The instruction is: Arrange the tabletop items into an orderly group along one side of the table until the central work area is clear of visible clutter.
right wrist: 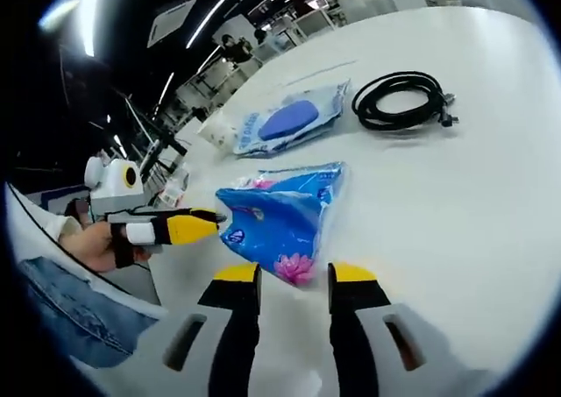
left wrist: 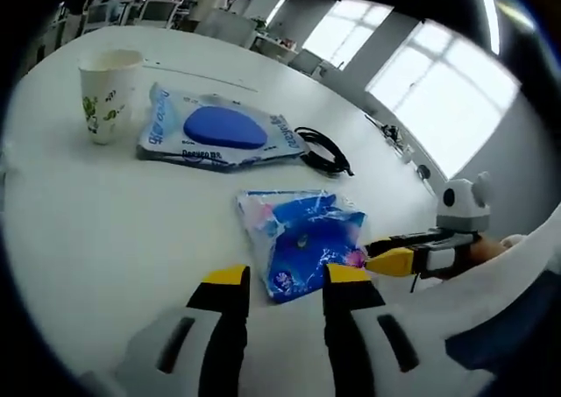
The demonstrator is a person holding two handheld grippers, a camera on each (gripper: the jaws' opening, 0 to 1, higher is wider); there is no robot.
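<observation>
In the left gripper view, the left tongs point(left wrist: 282, 277) stand open with nothing between the yellow tips, poised just short of a crumpled blue tissue pack point(left wrist: 302, 237) lying flat on the white table point(left wrist: 105, 230). The pack's long axis runs from the tongs away toward the far right. Beyond it lies a longer flat blue-and-white packet point(left wrist: 219, 134), stretched left to right, with a paper cup point(left wrist: 107, 94) standing upright at its left end and a coiled black cable point(left wrist: 324, 152) touching its right end. The right tongs point(left wrist: 392, 260) come in from the right, close beside the tissue pack; their tips overlap, so I cannot tell from here how wide they are.

In the right gripper view, the right tongs point(right wrist: 294, 274) are open and empty, the tissue pack point(right wrist: 285, 215) just ahead of the tips, a pink flower print on its near corner. The left tongs point(right wrist: 188, 226) reach in from the left, held by a hand point(right wrist: 88, 244). The cable point(right wrist: 399, 99) lies far right, well apart from the pack; the cup point(right wrist: 216, 131) is largely hidden behind the packet point(right wrist: 289, 116).
</observation>
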